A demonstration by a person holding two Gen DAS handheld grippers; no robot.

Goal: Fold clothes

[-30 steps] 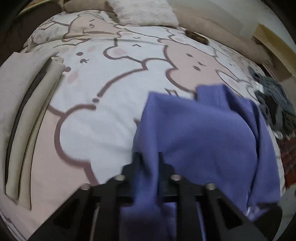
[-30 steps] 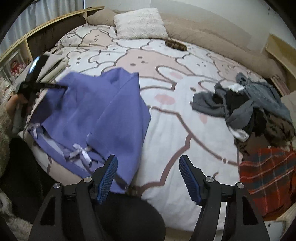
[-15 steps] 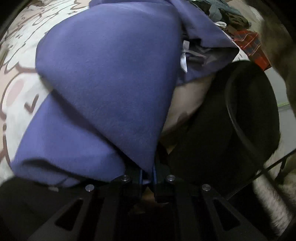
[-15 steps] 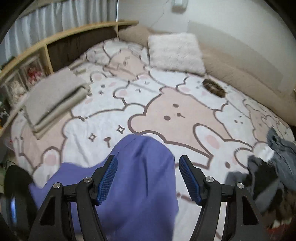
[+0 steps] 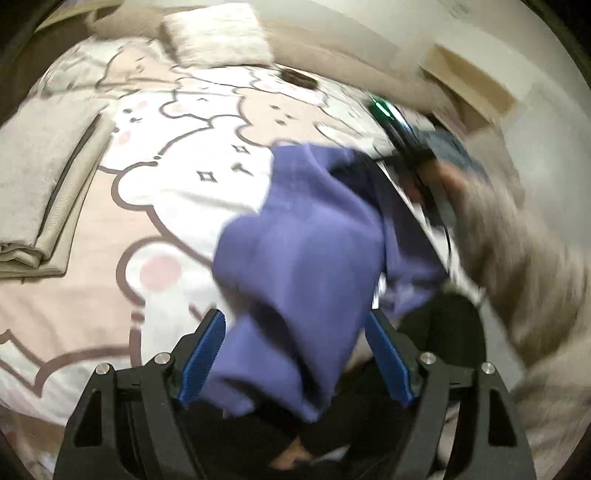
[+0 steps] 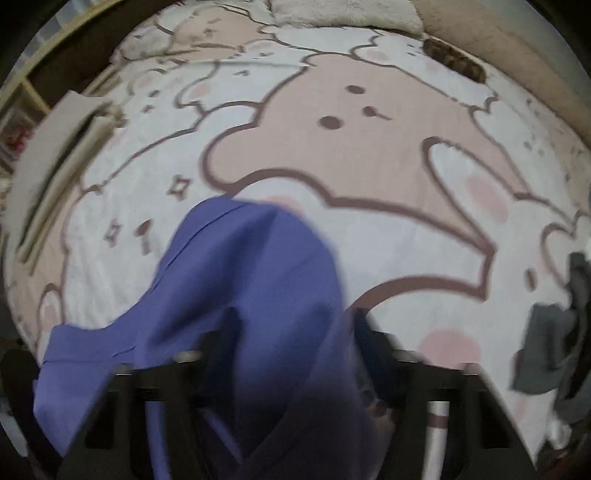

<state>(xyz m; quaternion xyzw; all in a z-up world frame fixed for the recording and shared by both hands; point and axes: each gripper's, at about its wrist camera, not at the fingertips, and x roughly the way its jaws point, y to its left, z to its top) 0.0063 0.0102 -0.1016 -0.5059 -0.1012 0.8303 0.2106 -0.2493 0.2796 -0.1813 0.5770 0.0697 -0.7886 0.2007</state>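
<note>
A purple garment (image 5: 306, 251) hangs bunched over the near edge of the bear-print bed (image 5: 207, 147). My left gripper (image 5: 295, 358) is open, its blue pads on either side of the hanging cloth without pinching it. In the right wrist view the same purple garment (image 6: 240, 288) drapes over my right gripper (image 6: 291, 354) and hides its fingertips; the image is blurred. The right gripper and the person's sleeved arm (image 5: 517, 258) show at the right of the left wrist view, at the garment's upper corner.
A stack of folded beige clothes (image 5: 40, 184) lies at the bed's left side. A white fluffy pillow (image 5: 218, 33) and a small dark object (image 5: 299, 77) sit near the headboard. A heap of unfolded dark clothes (image 6: 554, 343) lies at the bed's right.
My left gripper has opened and let go of the purple garment it pinched. My right gripper has moved down into the garment, which now covers its fingers.
</note>
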